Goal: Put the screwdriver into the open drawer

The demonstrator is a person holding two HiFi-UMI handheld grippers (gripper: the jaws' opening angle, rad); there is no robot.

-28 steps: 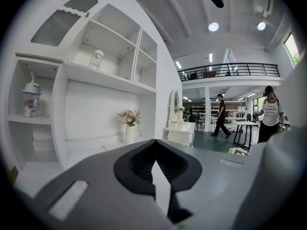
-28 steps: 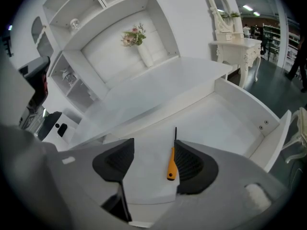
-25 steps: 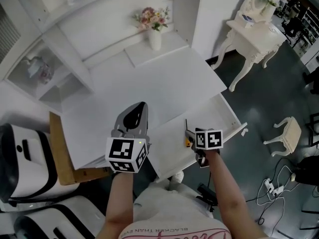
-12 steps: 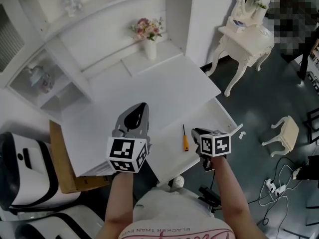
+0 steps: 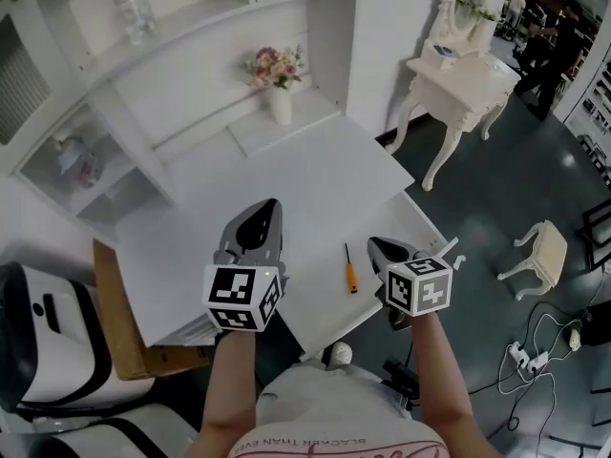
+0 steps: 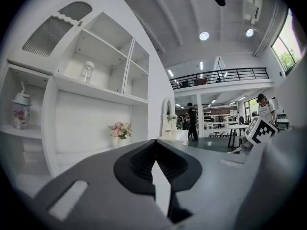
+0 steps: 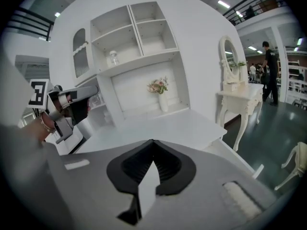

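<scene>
The screwdriver (image 5: 350, 273), with a black shaft and an orange handle, lies loose on the floor of the open white drawer (image 5: 320, 299) that is pulled out from the desk front. My right gripper (image 5: 373, 242) hovers just right of it and above it, shut and empty; in the right gripper view its jaws (image 7: 152, 141) meet with nothing between them. My left gripper (image 5: 270, 204) hangs over the desk top (image 5: 286, 175) to the left of the drawer. It is also shut and empty, as the left gripper view (image 6: 154, 142) shows.
A vase of flowers (image 5: 277, 84) stands at the desk's back, under shelves with a glass jar (image 5: 134, 12). A white dressing table (image 5: 458, 74) and a stool (image 5: 544, 256) stand on the right. A wooden board (image 5: 115, 294) and white machines (image 5: 38, 303) lie left. Cables (image 5: 535, 351) cross the floor.
My right gripper let go of the screwdriver, which stays lying in the drawer, then rose and moved slightly right while its jaws closed. The left gripper has hardly moved.
</scene>
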